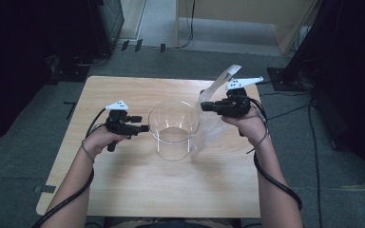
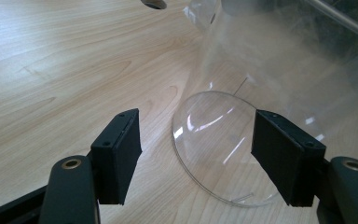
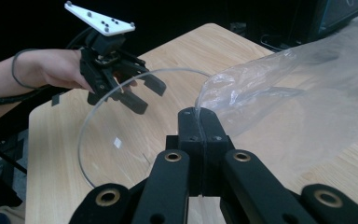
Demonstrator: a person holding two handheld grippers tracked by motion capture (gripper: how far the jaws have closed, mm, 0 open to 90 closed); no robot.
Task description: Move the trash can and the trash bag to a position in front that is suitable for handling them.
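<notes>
A clear round container (image 1: 173, 128) stands upright in the middle of the wooden table (image 1: 123, 190). My left gripper (image 1: 145, 128) is at its left wall, level with the rim, jaws open. In the left gripper view the container's curved edge (image 2: 223, 144) lies between the two pads of that gripper (image 2: 196, 154), and neither pad touches it. My right gripper (image 1: 203, 106) is raised at the container's right side, shut on the edge of a clear plastic bag (image 1: 214, 123). In the right gripper view the bag (image 3: 279, 93) fans out to the right from the closed jaws of that gripper (image 3: 199, 114).
The table's front and side edges are near both forearms. Grey carpet with cables (image 1: 290, 111) surrounds the table. Dark equipment (image 1: 107, 19) stands at the back left and a pale wooden piece of furniture (image 1: 247, 14) at the back.
</notes>
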